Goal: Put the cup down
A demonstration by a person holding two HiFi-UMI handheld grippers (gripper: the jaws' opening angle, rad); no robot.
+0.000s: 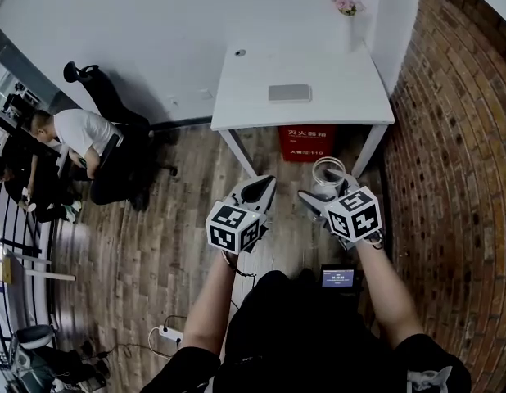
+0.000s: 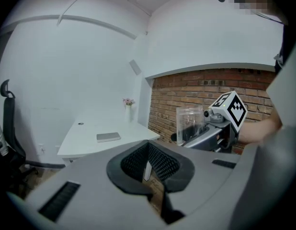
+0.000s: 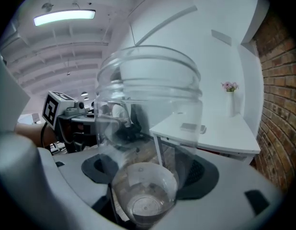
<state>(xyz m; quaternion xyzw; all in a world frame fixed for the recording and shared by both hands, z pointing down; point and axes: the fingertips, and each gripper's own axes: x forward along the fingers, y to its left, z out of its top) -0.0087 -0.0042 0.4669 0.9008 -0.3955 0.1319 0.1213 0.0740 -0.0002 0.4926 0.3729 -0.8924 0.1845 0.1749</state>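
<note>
A clear plastic cup (image 1: 328, 173) is held in the air, in front of the white table (image 1: 261, 97) and above the wooden floor. My right gripper (image 1: 327, 185) is shut on it. In the right gripper view the cup (image 3: 148, 128) fills the middle between the pads, its mouth pointing away from the camera and nothing in it. My left gripper (image 1: 259, 188) hovers just left of the cup, its jaws shut with nothing in them. From the left gripper view the cup (image 2: 188, 123) shows at the right in the right gripper (image 2: 205, 133), beyond the left gripper (image 2: 148, 166).
On the table lie a flat grey object (image 1: 289, 92) and a small vase of pink flowers (image 1: 345, 6). A red box (image 1: 306, 142) stands under it. A brick wall (image 1: 458, 162) runs along the right. A seated person (image 1: 77, 133) and a black chair (image 1: 114, 105) are at the left.
</note>
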